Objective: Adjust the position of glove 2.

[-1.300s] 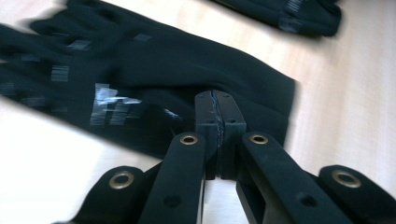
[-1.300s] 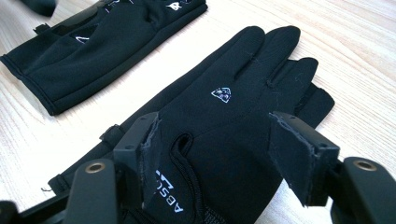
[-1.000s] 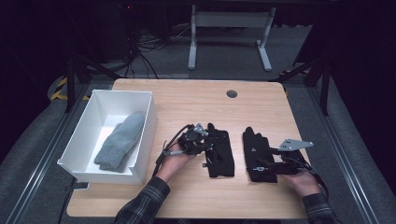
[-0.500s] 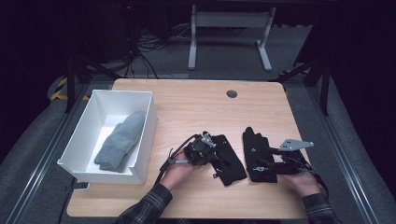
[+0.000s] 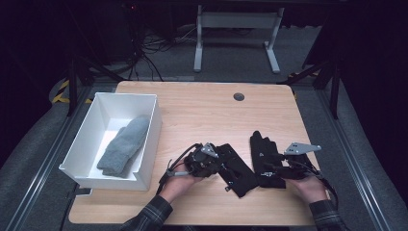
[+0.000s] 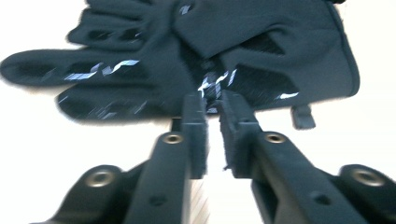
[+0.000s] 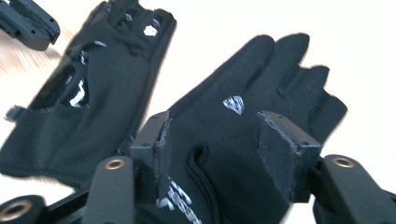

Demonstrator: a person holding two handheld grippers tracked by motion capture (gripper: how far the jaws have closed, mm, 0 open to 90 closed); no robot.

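Two black gloves are laid side by side, just apart, on the tabletop (image 5: 202,110) near its front edge. The left glove (image 5: 236,168) is spread palm up, with pale grip marks seen on it in the left gripper view. The left hand-held gripper (image 5: 215,163) is set at that glove's cuff edge; its jaws have just been opening, and a narrow gap is seen between the pads, which are not pressed on the fabric. The right glove (image 5: 263,154) is laid back up, a small pale logo on it. The right hand-held gripper (image 5: 269,169) is placed astride its cuff end; its jaws have just been closing, with the glove between them, the left pad at the fabric's edge, the right pad apart from it. A white bin (image 5: 149,139) is stood at the tabletop's left side, well apart from the gloves, and a grey sock (image 5: 124,144) is laid inside it.
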